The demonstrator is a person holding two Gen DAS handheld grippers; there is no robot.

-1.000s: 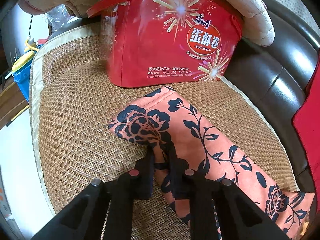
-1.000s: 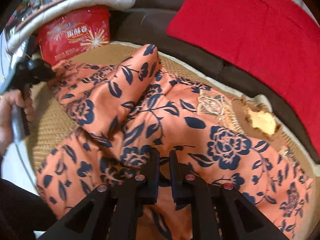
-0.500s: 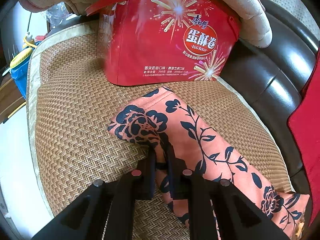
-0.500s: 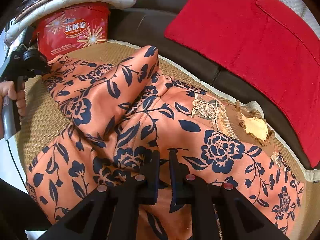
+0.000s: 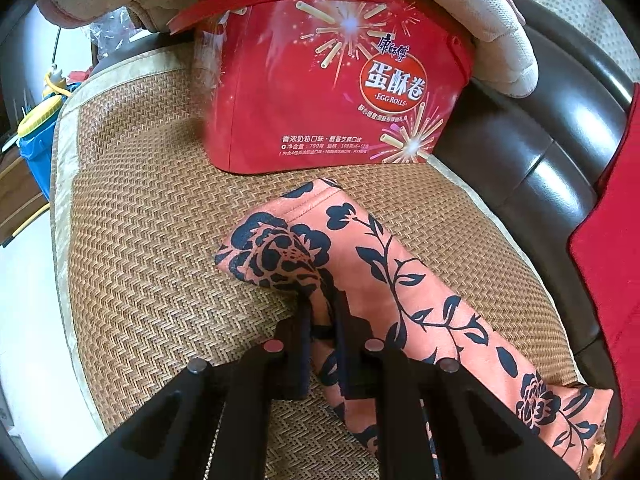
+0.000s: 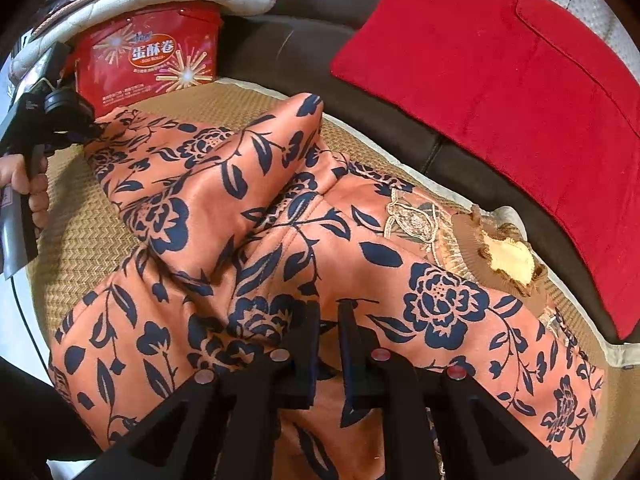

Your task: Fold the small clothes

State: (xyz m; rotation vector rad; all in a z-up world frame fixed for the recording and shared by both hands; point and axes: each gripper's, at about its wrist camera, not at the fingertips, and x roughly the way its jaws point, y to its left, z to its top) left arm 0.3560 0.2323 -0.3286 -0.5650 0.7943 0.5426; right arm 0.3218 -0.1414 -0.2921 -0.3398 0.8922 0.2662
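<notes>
Left gripper (image 5: pixel 322 312) clamped on sleeve (image 5: pixel 360 264) near cuff end; sleeve runs ahead of and right of its jaws over woven mat (image 5: pixel 152 280), red egg-roll box (image 5: pixel 332 92) further ahead. Right gripper (image 6: pixel 328 316) pinched on body fabric of floral garment (image 6: pixel 360 264), spread ahead and both sides of it, collar (image 6: pixel 504 256) ahead-right. Step: sleeve fold, grips set, likely fold not begun. Next: carry sleeve inward across body, keep hem pinned, release flat.
</notes>
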